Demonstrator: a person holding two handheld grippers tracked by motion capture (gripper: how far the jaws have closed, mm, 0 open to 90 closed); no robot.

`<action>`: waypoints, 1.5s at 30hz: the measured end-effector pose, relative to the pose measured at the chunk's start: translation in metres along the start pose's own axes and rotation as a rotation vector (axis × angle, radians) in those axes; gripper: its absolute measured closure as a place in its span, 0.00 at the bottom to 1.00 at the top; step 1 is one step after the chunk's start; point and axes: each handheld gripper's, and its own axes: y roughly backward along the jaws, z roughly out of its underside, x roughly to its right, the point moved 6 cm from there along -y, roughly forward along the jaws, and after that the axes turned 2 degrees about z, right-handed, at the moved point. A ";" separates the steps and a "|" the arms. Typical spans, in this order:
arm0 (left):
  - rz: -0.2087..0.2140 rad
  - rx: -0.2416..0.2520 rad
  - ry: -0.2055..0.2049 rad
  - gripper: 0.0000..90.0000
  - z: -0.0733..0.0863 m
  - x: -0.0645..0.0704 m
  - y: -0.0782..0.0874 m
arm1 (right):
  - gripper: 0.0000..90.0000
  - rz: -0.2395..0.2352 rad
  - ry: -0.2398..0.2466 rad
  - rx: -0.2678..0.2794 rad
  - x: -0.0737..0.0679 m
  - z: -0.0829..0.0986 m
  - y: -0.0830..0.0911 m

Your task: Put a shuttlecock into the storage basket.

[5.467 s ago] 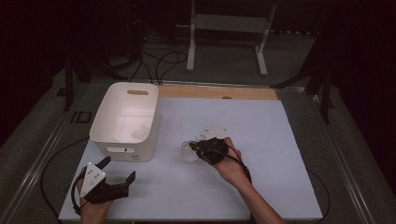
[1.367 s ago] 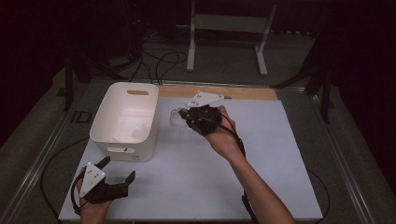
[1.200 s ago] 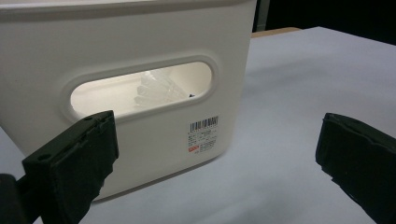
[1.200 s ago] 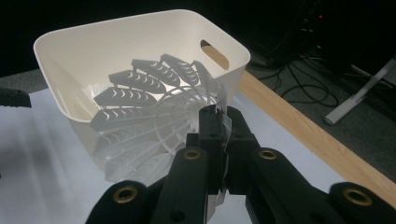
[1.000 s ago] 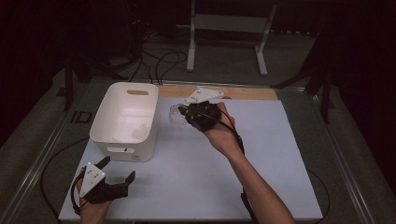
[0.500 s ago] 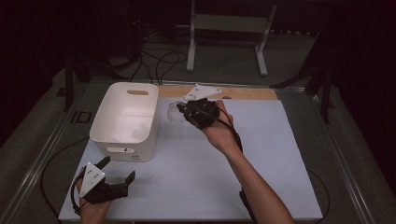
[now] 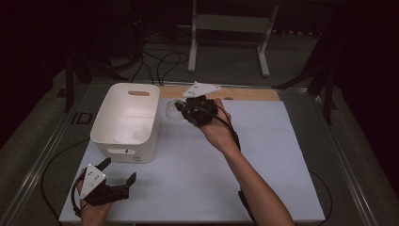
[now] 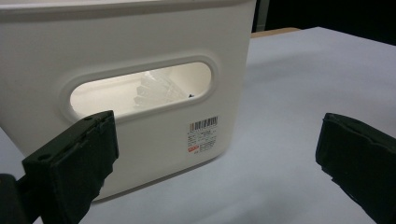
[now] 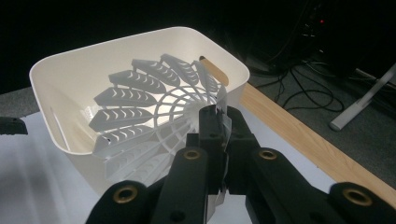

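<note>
Shuttlecock [image 9: 154, 112], white plastic with a slotted skirt, pinched at its edge between the closed fingers [image 9: 205, 135] of the right gripper [image 9: 219, 128]; skirt fanned out toward the upper left of the right gripper view, in front of the open mouth of the white bin [image 9: 51, 112]. In the high view, seen as a pale translucent shape [image 7: 171, 110] left of centre, just right of the bin's right rim [image 7: 157, 113], held above the desk [image 7: 263, 155] by the right gripper [image 7: 181, 109], with the hand [image 7: 214, 127] and forearm running down to the bottom right of the frame. Cannot tell from that view whether over the rim or just beside it.

Left gripper [image 7: 117, 173] low in the bottom left of the high view, near the desk's front edge, fingers spread wide and holding nothing. In the left gripper view, one black finger [image 8: 74, 163] at lower left and the other at far right, well apart, pointed at the bin's near wall [image 8: 140, 42] with its oval handle slot [image 8: 140, 91] and a barcode label [image 8: 203, 135]. Through the slot, another white shuttlecock [image 8: 156, 88] lying inside the bin.

Wooden strip [image 7: 249, 93] along the desk's far edge, upper centre.
</note>
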 end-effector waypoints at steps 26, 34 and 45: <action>0.000 0.004 0.003 0.00 0.000 -0.001 0.000 | 0.98 -0.006 0.012 0.011 -0.006 -0.012 -0.012; 0.000 0.004 0.003 0.00 0.000 -0.001 0.000 | 0.98 -0.001 0.019 0.008 -0.007 -0.015 -0.016; 0.000 0.005 0.003 0.00 0.000 -0.001 0.001 | 0.98 -0.004 0.020 0.007 -0.008 -0.017 -0.023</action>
